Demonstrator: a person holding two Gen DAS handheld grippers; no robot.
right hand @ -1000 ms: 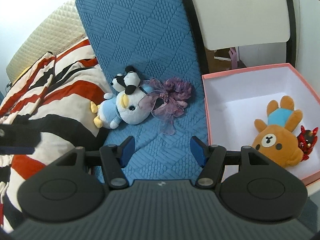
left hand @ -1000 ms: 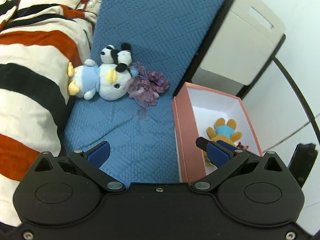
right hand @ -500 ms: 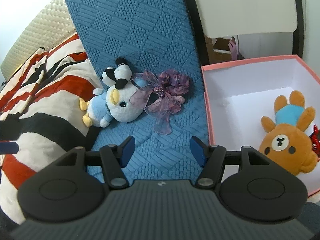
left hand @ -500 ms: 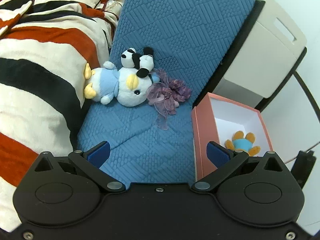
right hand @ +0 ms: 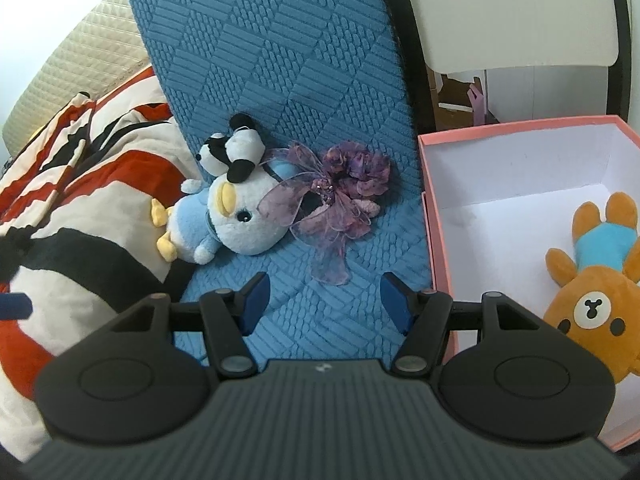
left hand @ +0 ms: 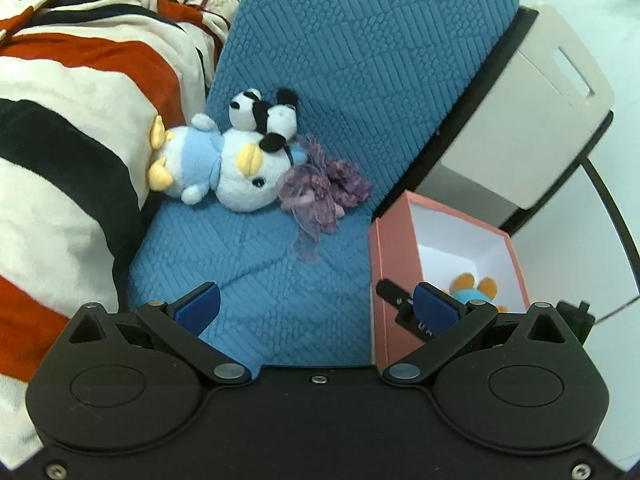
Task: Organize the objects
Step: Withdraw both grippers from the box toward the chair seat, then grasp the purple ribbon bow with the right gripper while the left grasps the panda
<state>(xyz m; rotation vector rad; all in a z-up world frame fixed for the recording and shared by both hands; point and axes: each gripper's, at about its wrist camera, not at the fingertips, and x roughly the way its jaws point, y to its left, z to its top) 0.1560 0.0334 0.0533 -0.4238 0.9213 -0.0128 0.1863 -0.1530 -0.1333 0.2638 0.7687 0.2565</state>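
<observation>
A blue and white penguin plush (left hand: 224,168) (right hand: 232,220) lies on the blue quilted mat (left hand: 340,80) (right hand: 280,60). A small black and white dog plush (left hand: 264,116) (right hand: 236,152) rests on it. A purple bow scrunchie (left hand: 320,192) (right hand: 340,200) lies beside its head. A pink box (left hand: 396,264) (right hand: 436,240) with white inside holds an orange bear plush (left hand: 476,288) (right hand: 592,280). My left gripper (left hand: 316,300) is open and empty, short of the toys. My right gripper (right hand: 324,300) is open and empty just before the scrunchie.
A striped red, black and cream blanket (left hand: 60,120) (right hand: 80,200) lies left of the mat, against the penguin. A white cabinet with a black frame (left hand: 540,100) (right hand: 500,12) stands behind the box. A cream quilted headboard (right hand: 80,72) is at the far left.
Both grippers have drawn left and closer toward the toys on the mat. The box has slid to the right in both views. Nothing was grasped.
</observation>
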